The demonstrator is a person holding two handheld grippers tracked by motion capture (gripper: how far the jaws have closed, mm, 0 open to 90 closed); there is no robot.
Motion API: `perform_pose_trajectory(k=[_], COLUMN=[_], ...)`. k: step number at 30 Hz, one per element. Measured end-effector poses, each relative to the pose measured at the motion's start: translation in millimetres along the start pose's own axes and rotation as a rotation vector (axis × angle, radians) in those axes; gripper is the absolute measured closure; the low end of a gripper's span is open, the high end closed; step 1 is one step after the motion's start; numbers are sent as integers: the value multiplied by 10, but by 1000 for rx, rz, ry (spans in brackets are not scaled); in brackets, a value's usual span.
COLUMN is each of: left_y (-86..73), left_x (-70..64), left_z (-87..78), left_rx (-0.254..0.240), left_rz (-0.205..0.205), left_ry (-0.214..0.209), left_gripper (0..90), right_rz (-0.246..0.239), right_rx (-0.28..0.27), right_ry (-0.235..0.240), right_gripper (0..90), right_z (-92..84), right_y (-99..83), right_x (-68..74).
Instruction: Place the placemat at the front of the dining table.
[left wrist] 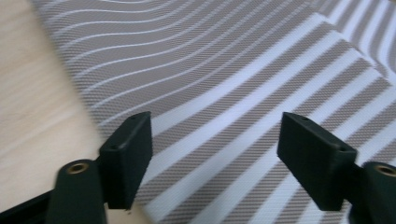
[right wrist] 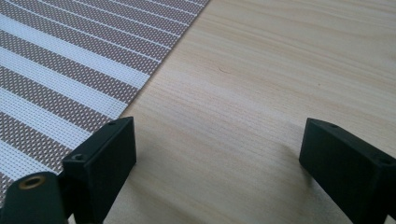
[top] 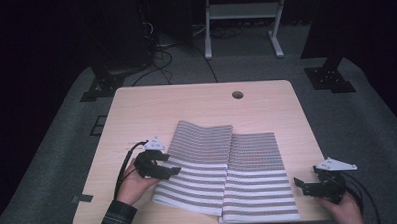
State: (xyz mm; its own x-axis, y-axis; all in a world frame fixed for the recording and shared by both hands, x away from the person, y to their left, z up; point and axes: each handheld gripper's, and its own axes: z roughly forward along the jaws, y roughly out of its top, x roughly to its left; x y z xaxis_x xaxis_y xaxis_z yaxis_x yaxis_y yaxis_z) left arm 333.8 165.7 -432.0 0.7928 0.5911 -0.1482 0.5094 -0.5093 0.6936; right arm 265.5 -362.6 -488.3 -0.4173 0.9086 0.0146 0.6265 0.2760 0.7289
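A striped brown-and-white mat [top: 223, 166] lies on the light wooden table [top: 206, 101], folded so its left part overlaps the right one along a middle seam. My left gripper [top: 176, 169] hovers at the mat's left edge with its jaws wide apart. In the left gripper view the same striped mat [left wrist: 243, 93] lies under the left gripper [left wrist: 215, 156], and nothing sits between the pads. At the mat's lower right corner my right gripper [top: 300, 184] stands open over bare wood. The right gripper view puts the mat's edge [right wrist: 70, 70] beside the right gripper [right wrist: 217, 168].
A round cable hole [top: 237, 94] sits near the table's far edge. A grey tape piece [top: 83, 198] marks the front left corner. Beyond the table stand a white frame [top: 243, 20] and black stands [top: 330, 72] on the grey floor.
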Motion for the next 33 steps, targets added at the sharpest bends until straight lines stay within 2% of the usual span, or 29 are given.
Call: perform_pose_trajectory(k=[3, 6, 7, 8, 11, 14, 16, 23, 26, 33], left_y=[22, 38, 38, 47, 44, 38, 32, 12, 3, -32], left_x=[-178, -294, -294, -373, -441, -547, -647, -899, -958, -987], left_z=[88, 145, 145, 187, 224, 291, 361, 543, 599, 705], left_rx=[2, 3, 3, 10, 10, 19, 23, 44, 38, 55], left_rz=[36, 46, 46, 47, 55, 52, 62, 125, 132, 133], left_ry=[-46, -67, -67, -81, -91, -97, -120, -148, -152, -158], left_gripper=[145, 83, 62, 22, 0, 0, 0, 0, 0, 0], right_rz=[0, -1, -1, -1, 0, -1, 0, -1, -1, -1], right_rx=[0, 0, 0, 0, 0, 0, 0, 0, 0, 0], right_ry=[0, 0, 0, 0, 0, 0, 0, 0, 0, 0], right_gripper=[96, 96, 96, 96, 96, 96, 96, 96, 96, 96], right_z=[0, 0, 0, 0, 0, 0, 0, 0, 0, 0], right_y=[0, 0, 0, 0, 0, 0, 0, 0, 0, 0], right_x=[0, 0, 0, 0, 1, 0, 0, 0, 1, 1])
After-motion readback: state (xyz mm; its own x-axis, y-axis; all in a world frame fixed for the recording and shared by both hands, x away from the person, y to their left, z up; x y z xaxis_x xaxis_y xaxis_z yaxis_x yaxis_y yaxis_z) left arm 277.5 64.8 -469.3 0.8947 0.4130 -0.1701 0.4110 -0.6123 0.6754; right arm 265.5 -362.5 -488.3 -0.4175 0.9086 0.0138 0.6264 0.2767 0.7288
